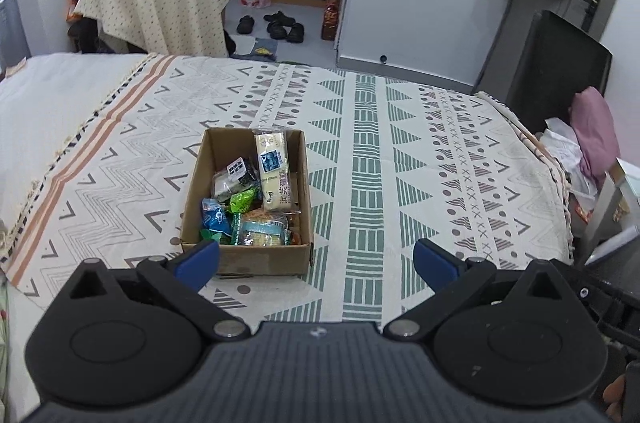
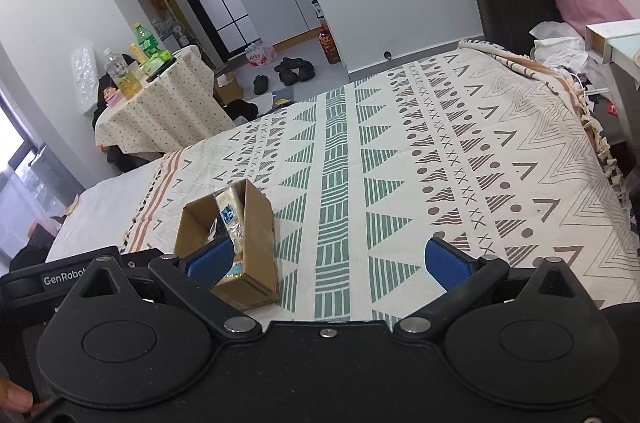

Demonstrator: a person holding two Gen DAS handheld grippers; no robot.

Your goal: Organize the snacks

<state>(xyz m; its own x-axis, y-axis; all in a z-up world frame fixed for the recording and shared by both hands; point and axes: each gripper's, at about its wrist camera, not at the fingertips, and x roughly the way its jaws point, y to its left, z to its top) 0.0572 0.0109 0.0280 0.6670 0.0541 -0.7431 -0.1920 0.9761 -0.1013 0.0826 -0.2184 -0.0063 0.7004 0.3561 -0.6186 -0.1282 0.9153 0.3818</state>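
Observation:
A brown cardboard box (image 1: 212, 159) sits on the patterned bedspread (image 1: 400, 151). It holds several snack packets: a long pale yellow pack (image 1: 274, 171), a black-and-white one (image 1: 236, 175), green (image 1: 244, 201) and blue (image 1: 214, 217) ones. My left gripper (image 1: 316, 261) is open and empty, just short of the box's near wall. The box also shows in the right wrist view (image 2: 256, 235), low left. My right gripper (image 2: 328, 261) is open and empty, to the right of the box, its left finger (image 2: 210, 263) in front of it.
A small table with a dotted cloth (image 1: 160, 7) holds bottles beyond the bed. Shoes (image 1: 280, 23) lie on the floor. A black chair (image 1: 560, 71) and a pink pillow (image 1: 592, 131) stand at the bed's right side. The left gripper's body (image 2: 60, 275) shows at lower left.

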